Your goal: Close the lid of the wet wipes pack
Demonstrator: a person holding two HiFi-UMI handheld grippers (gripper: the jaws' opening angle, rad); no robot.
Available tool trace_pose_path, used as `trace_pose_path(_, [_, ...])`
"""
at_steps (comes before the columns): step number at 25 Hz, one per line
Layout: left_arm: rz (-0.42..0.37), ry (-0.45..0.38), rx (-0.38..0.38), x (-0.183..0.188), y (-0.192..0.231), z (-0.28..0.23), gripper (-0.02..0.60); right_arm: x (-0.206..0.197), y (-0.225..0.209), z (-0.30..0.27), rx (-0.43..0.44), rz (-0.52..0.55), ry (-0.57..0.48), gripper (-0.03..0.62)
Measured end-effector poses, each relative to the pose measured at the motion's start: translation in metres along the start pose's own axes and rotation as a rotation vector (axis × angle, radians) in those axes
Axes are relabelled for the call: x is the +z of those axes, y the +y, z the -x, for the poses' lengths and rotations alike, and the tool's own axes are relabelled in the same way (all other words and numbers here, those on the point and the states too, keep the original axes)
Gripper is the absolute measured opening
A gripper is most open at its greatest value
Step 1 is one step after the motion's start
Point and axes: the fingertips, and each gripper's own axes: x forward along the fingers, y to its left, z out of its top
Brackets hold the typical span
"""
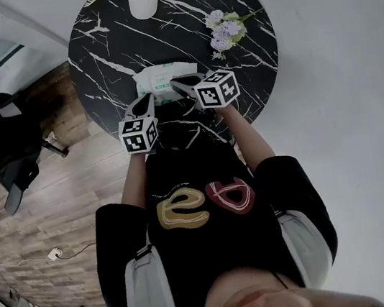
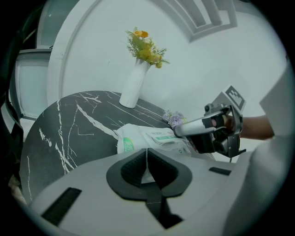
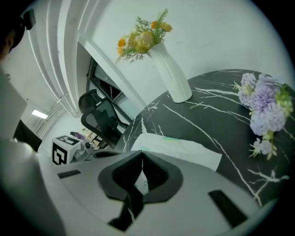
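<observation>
Wet wipes pack [image 1: 164, 81] just ahead of left tool [image 1: 147, 102], beneath right tool [image 1: 179, 82]; both pinched closed, empty

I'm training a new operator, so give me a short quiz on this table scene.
1. Fill in: the purple flowers lie on a ___, white-veined table.
2. True or false: the vase lies on its side.
3. Nearest the right hand-held gripper: A pack, B vase, C purple flowers?
Key: 1 black; 2 false; 3 A.
</observation>
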Motion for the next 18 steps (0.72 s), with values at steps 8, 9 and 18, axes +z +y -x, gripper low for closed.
trace_pose_path(8, [0.003, 0.008, 0.004, -0.001, 0.000, 0.000, 0.025, -0.010, 0.004, -0.006, -0.041, 0.050, 0.037, 0.014])
trace_pose_path(9, [0.004, 0.008, 0.004, -0.001, 0.000, 0.000, 0.025, -0.011, 0.004, -0.007, -0.046, 0.054, 0.041, 0.012])
trace_pose_path(18, [0.006, 0.009, 0.006, -0.001, 0.001, 0.001, 0.025, -0.018, 0.005, -0.014, -0.080, 0.092, 0.080, 0.012])
